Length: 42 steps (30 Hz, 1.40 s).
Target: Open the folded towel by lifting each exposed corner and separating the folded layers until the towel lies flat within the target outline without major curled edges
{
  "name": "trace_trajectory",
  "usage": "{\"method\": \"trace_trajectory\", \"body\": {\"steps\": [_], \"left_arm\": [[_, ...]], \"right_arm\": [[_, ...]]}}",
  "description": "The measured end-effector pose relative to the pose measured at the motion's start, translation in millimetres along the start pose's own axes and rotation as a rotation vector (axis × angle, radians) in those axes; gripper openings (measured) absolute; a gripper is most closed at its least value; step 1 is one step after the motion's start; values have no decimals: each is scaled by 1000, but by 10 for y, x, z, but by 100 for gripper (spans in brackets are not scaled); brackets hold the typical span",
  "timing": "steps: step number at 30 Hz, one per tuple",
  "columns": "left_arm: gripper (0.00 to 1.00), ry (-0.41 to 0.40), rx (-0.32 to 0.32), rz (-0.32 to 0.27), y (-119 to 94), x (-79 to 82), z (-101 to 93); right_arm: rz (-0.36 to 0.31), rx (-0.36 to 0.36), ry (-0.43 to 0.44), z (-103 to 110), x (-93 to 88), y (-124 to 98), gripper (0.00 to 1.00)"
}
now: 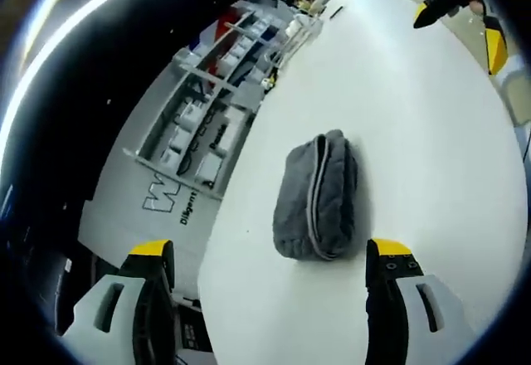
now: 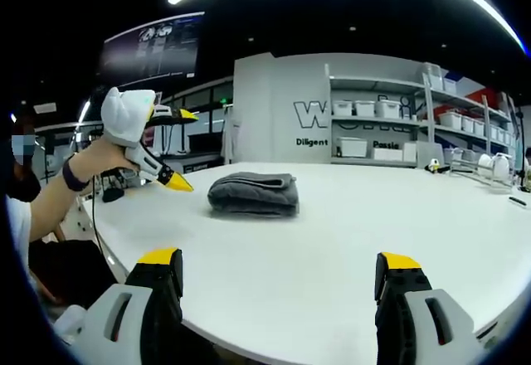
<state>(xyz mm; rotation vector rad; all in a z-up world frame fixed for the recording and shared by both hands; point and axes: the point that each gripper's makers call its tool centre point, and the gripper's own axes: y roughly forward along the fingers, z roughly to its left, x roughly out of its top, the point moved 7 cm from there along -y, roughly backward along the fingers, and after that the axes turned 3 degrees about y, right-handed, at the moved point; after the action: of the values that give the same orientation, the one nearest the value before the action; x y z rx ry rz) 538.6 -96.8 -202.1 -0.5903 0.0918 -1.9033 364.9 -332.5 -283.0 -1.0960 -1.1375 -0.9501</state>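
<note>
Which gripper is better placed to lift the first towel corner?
Probably left: the left gripper, jaws open, hovers beside the folded towel, while the right gripper sits back near the table edge.

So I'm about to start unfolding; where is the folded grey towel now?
The folded grey towel lies on the white table, ahead of the open right gripper, beside the left gripper.

A folded grey towel (image 2: 253, 193) lies on the white table (image 2: 332, 249).

Towel (image 1: 318, 197): grey terry cloth, matt, nubby (paler stitched edge). Table (image 1: 415, 124): white, smooth, faint sheen. Left gripper (image 2: 184, 151): glossy white/yellow plastic.
</note>
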Motion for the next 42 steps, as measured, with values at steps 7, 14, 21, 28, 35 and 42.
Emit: {"method": "trace_trajectory", "body": {"steps": [7, 14, 21, 28, 35, 42], "left_arm": [[93, 45, 4, -10, 13, 104, -97], [93, 87, 1, -15, 71, 206, -192], [92, 132, 8, -22, 138, 296, -274], [91, 143, 12, -38, 198, 358, -319], [90, 168, 17, -50, 307, 432, -354], [89, 145, 6, -65, 406, 475, -382]], "right_arm": [[3, -3, 5, -12, -15, -2, 98], [0, -5, 6, -17, -13, -8, 98], [1, -2, 7, -24, -19, -11, 98], [1, -3, 9, -32, -26, -19, 98], [-2, -3, 12, -31, -27, -29, 98], [-3, -6, 15, -46, -33, -40, 98]]}}
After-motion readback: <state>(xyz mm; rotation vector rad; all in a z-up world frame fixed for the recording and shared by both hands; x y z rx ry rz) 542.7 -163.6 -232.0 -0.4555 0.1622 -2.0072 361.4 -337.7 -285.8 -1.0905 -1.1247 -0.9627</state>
